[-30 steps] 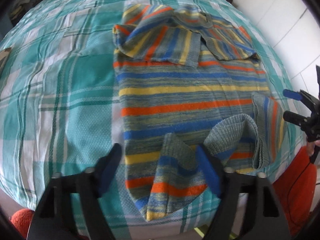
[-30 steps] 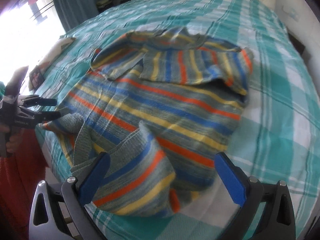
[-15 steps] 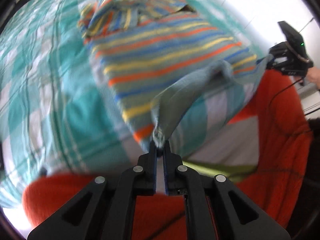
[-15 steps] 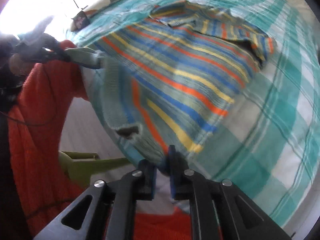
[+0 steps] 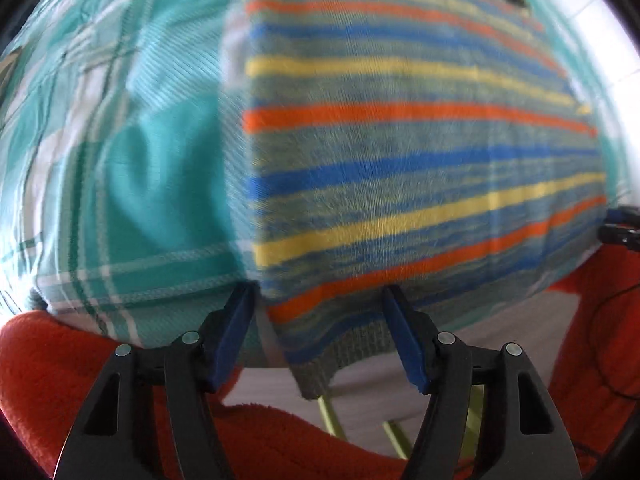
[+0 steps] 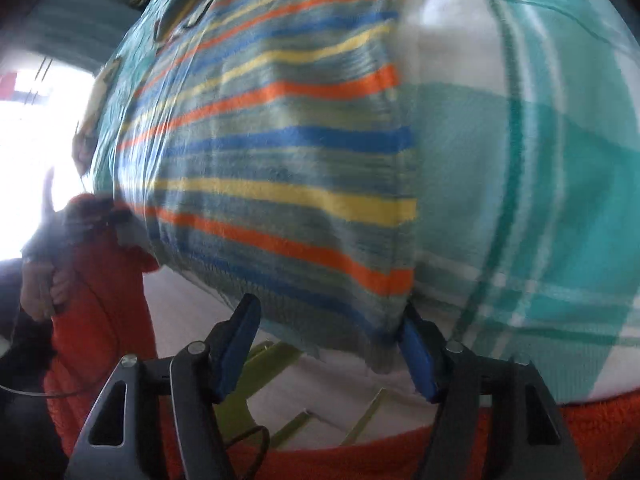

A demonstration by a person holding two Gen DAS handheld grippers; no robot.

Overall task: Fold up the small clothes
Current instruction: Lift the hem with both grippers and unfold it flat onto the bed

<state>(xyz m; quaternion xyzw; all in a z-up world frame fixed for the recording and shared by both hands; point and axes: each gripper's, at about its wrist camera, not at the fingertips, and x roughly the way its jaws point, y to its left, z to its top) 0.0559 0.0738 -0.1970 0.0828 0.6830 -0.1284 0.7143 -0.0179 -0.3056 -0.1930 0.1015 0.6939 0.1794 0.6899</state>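
Note:
A striped knit sweater [image 5: 400, 152], in grey-green with orange, blue and yellow bands, lies spread flat on the bed, its hem hanging over the near edge. In the left wrist view my left gripper [image 5: 320, 320] straddles the hem's left corner. Its jaws are opening and the pads stand clear of the cloth. The right wrist view shows the sweater [image 6: 280, 160] again. There my right gripper [image 6: 326, 340] straddles the hem's right corner, its jaws also opening with the knit loose between them. The right gripper [image 5: 620, 228] also peeks in at the left view's right edge.
A teal and white plaid bed cover [image 5: 140, 160] lies under the sweater and spreads wide to the right [image 6: 520, 160]. The person's red fleece clothing [image 5: 80, 360] fills the foreground. A yellow-green frame [image 6: 272, 364] lies on the pale floor below the bed edge.
A second ago the hem lay crumpled on the bed with both grippers open. Half a second ago both were shut on its corners, pulling it out. Now both have let go and the sweater lies flat.

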